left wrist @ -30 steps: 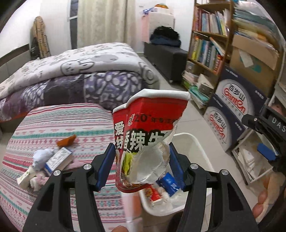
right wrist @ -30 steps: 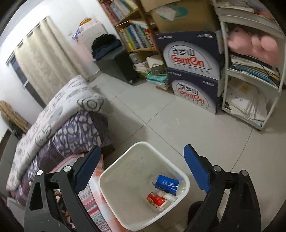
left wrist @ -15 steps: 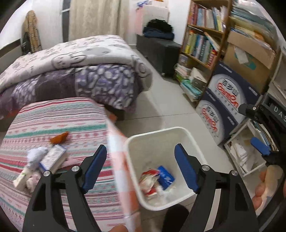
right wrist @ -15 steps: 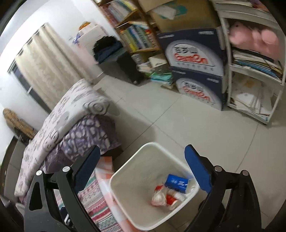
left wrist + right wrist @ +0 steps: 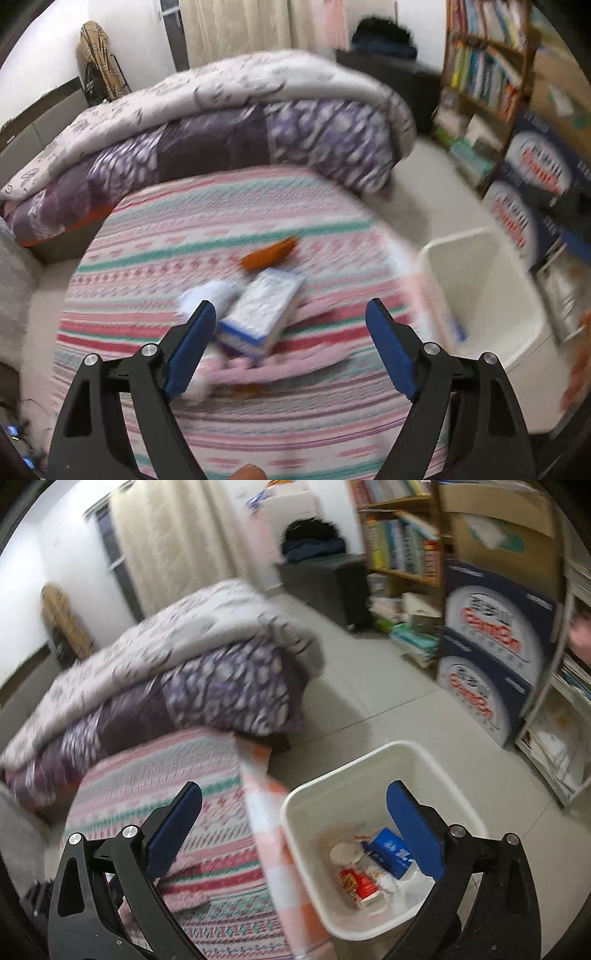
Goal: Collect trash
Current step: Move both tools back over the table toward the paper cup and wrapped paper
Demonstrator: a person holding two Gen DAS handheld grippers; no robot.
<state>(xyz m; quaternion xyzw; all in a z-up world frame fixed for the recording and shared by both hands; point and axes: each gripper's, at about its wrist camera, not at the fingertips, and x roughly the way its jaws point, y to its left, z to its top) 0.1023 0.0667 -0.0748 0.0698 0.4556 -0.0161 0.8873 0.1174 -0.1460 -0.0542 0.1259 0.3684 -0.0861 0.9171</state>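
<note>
Left wrist view shows the left gripper (image 5: pixel 291 341) nearest, with its jaws opening wide and nothing held between them. Just behind its blue pads lies a white and blue carton (image 5: pixel 260 314) on the striped cloth (image 5: pixel 221 229), with a crumpled white piece (image 5: pixel 207 295) touching its left side and an orange wrapper (image 5: pixel 269 253) a little further. To the right, on the floor beside the cloth, stands the white bin (image 5: pixel 476 295). The picture is blurred, so small scraps under the carton cannot be told.

In the right wrist view the right gripper (image 5: pixel 294 830) is also empty, and its jaws are opening to their widest. It looks down at the bin, where a red packet (image 5: pixel 360 884) and a blue box (image 5: pixel 388 849) already lie. Far behind are the folded quilt (image 5: pixel 177 664) and the bookshelf (image 5: pixel 399 542).

The risk, I think, is in the next grasp: the carton lies at an angle to the pads, so they may close on a corner and push it away. The soft cloth may also be pinched together with the trash and pulled
</note>
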